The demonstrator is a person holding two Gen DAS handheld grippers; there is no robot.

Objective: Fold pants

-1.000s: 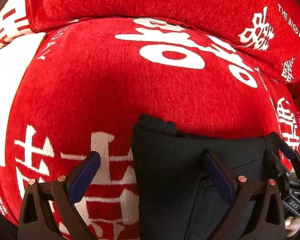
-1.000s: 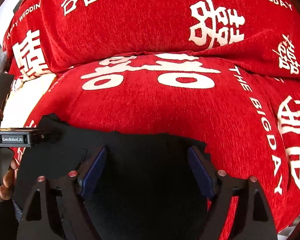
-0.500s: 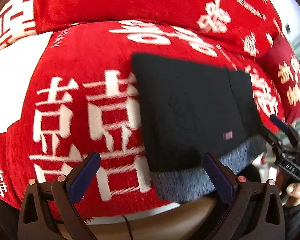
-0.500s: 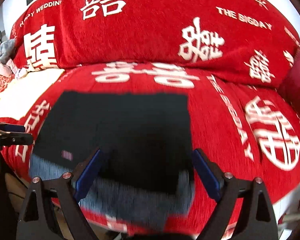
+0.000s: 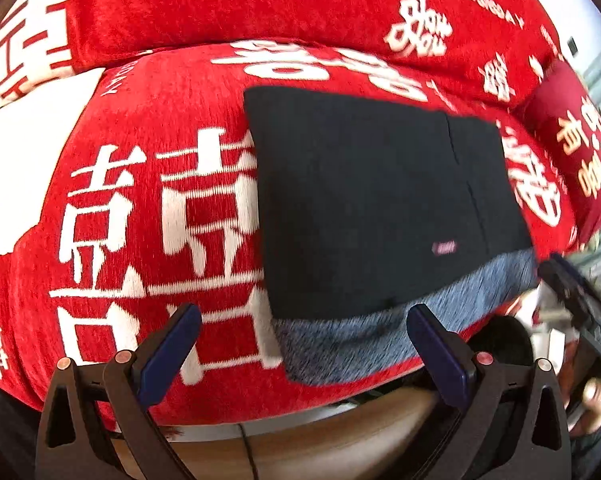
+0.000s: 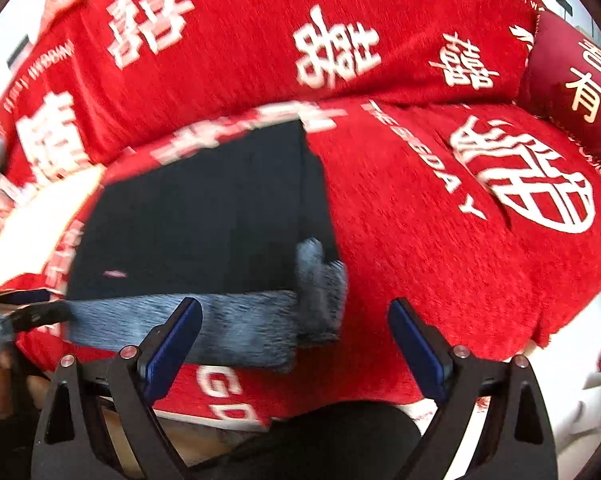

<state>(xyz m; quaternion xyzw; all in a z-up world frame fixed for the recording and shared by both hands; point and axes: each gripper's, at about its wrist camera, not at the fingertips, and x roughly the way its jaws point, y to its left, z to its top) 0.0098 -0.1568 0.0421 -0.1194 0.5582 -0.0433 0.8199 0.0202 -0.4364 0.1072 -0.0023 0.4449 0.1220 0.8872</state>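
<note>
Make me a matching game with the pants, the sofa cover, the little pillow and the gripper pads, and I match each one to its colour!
Things:
1. pants
2. sofa cover
3. little pillow
4. pads of the left gripper

Colours:
A. dark blue
B. black with a grey waistband
C. bright red with white writing
D. dark red with gold writing

Pairs: 1-B, 2-C, 3-D, 4-A

Red sofa seat (image 5: 148,128) covered in cloth with white characters and "THE BIGDAY" lettering. Folded black pants (image 5: 364,200) lying flat on it, grey lining showing along near edge. Dark red cushion (image 6: 576,76) at right end.
</note>
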